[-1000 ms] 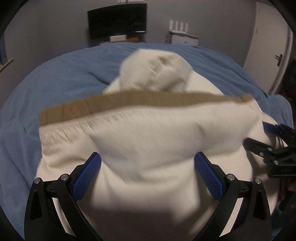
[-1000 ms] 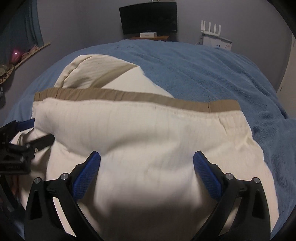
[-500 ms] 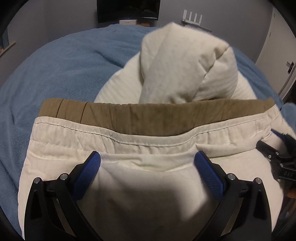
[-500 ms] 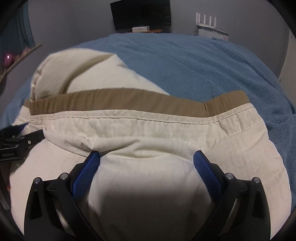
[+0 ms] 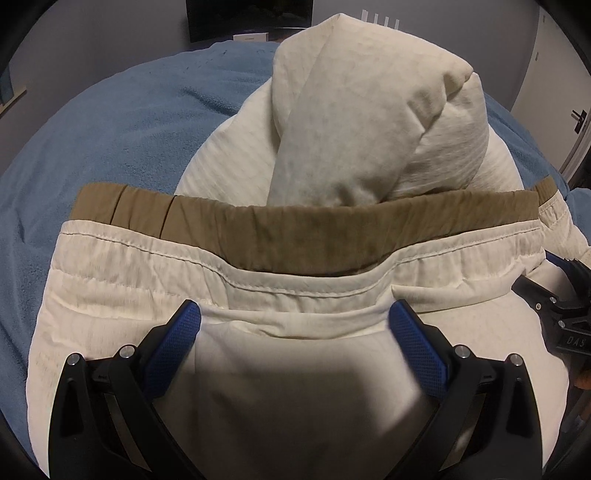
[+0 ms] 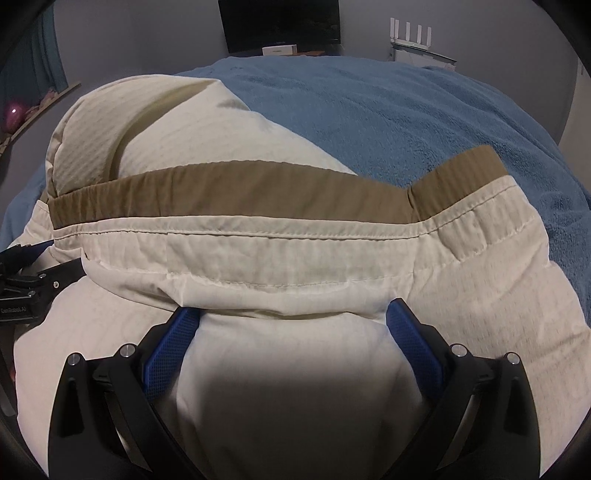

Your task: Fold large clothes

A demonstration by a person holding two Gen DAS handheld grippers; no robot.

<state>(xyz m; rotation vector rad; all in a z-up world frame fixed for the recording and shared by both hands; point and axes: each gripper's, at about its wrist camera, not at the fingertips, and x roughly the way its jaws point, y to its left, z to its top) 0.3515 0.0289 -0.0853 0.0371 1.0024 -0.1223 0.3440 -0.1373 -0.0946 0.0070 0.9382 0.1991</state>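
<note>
The left gripper (image 5: pixel 294 321) and right gripper (image 6: pixel 291 319) are seen with blue pads spread wide, nothing clamped, cream fabric bulging between them. The cream trousers (image 5: pixel 258 266), tan waistband (image 5: pixel 306 236) uppermost, are spread just ahead on the blue blanket (image 6: pixel 406 110). Beyond, a bunched leg (image 5: pixel 369 110) is raised; farther off, a dark screen (image 6: pixel 279 22) is seen at the wall

a home bedroom: a bed under a blue blanket (image 6: pixel 424 122) fills the view, with a dark tv (image 6: pixel 279 24) at 12 o'clock and a white router (image 6: pixel 410 31) at 1 o'clock.
</note>
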